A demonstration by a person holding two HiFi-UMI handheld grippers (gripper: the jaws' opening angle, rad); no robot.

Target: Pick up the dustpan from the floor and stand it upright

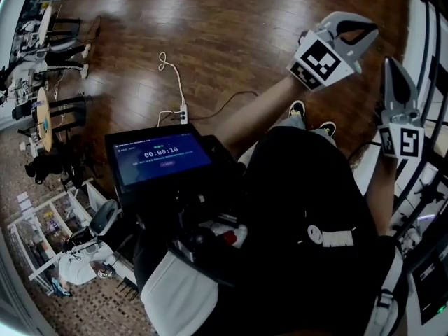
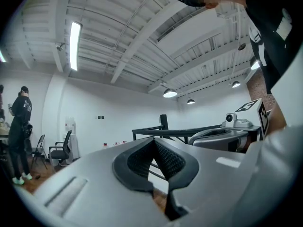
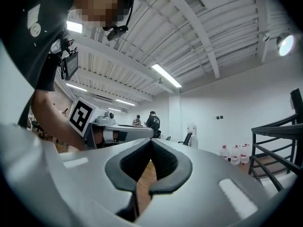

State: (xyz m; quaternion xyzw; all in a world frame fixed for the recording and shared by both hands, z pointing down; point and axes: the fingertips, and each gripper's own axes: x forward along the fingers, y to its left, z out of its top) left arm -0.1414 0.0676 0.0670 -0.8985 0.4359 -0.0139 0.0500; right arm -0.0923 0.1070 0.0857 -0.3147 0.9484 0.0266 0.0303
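No dustpan shows in any view. In the head view both grippers are held up at the right, over the wooden floor. My left gripper carries its marker cube, and my right gripper is just to its right. Seen from its own camera, the left gripper has its jaws together with nothing between them and points level across the room. My right gripper looks the same, with its tips meeting and nothing held. Each gripper view shows the other gripper alongside: the right gripper and the left gripper.
A tablet screen is mounted in front of the person's body. A power strip with a white cable lies on the floor. A black stair railing stands to one side, with water bottles, an office chair and people farther off.
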